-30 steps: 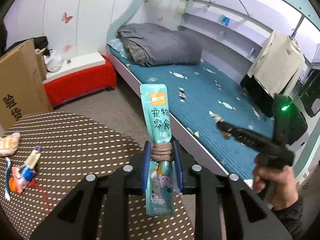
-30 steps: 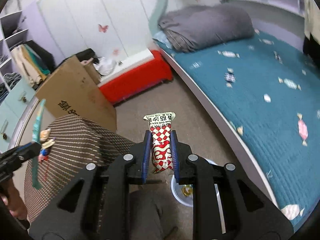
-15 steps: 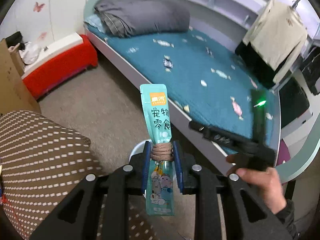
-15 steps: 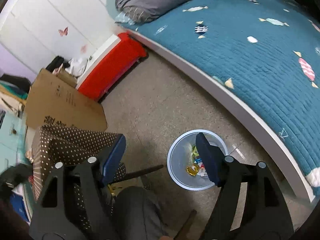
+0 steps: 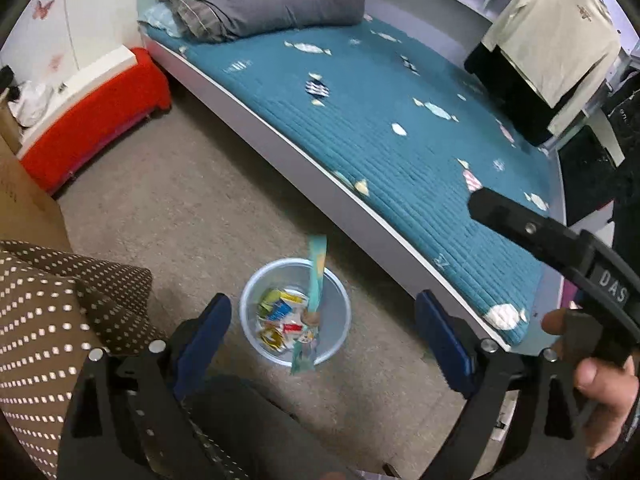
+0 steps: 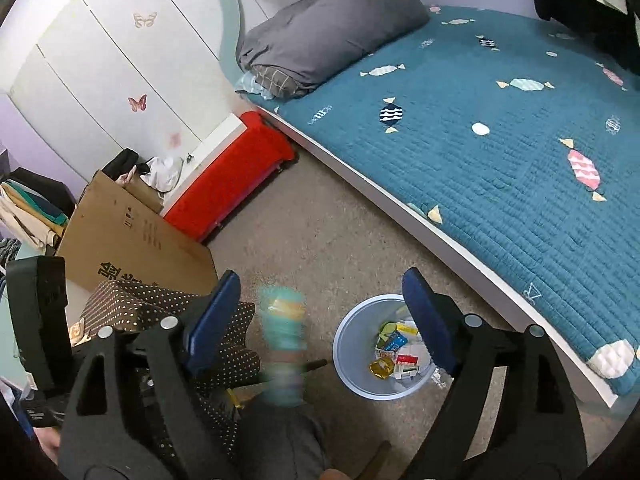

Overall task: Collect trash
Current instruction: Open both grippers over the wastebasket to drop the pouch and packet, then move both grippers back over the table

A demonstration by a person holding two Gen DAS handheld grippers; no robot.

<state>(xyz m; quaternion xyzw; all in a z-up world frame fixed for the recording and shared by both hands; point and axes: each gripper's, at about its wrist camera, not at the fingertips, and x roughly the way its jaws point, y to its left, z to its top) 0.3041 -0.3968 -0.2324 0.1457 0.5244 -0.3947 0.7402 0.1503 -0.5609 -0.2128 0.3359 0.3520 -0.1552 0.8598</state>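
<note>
Falling free, the teal snack pouch [image 5: 314, 304] drops toward the trash bin [image 5: 256, 344], released a moment ago by the left tool [image 5: 322, 336], now spread wide. The right tool [image 6: 320, 320], also spread, already dropped its red wrapper; both hands can fetch more.
</note>
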